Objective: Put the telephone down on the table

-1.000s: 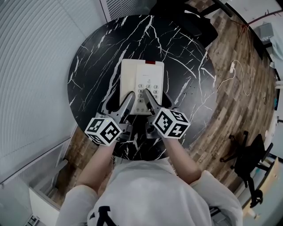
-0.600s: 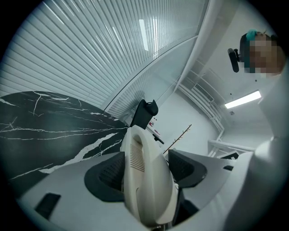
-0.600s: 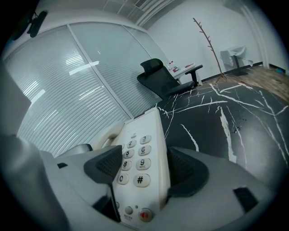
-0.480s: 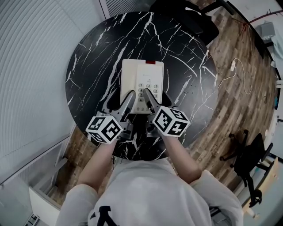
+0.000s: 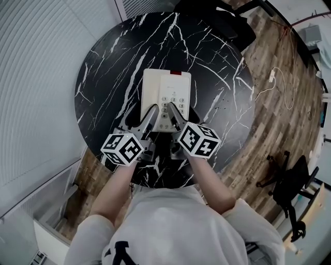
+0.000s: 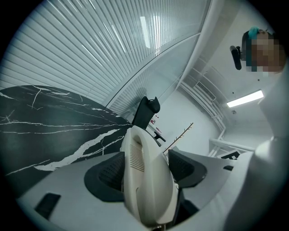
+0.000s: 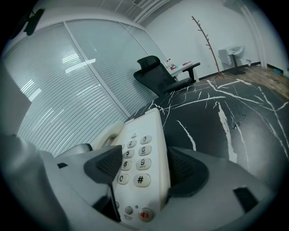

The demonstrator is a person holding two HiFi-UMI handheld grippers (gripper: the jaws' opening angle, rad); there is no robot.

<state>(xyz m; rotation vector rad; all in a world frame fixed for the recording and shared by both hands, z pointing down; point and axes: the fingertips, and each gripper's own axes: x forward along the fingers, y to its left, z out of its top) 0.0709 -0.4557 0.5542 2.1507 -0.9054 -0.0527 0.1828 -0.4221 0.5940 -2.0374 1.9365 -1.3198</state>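
Note:
A white desk telephone (image 5: 166, 93) with a keypad lies flat over the middle of the round black marble table (image 5: 114, 67); I cannot tell whether it rests on the top. My left gripper (image 5: 153, 109) is shut on its near left side. In the left gripper view the cream handset (image 6: 144, 180) is pinched between the dark pads (image 6: 108, 173). My right gripper (image 5: 170, 107) is shut on the near right side. In the right gripper view the keypad body (image 7: 137, 153) sits between the pads (image 7: 186, 170). The phone's near end is hidden under both grippers.
A black office chair (image 5: 217, 15) stands at the table's far side, and another (image 5: 289, 186) on the wooden floor at the lower right. A white cable (image 5: 279, 88) lies on the floor at the right. A slatted glass wall (image 5: 41, 77) runs along the left.
Hardly anything: the view drifts a little, and both grippers keep their hold on the telephone in the same spot over the table.

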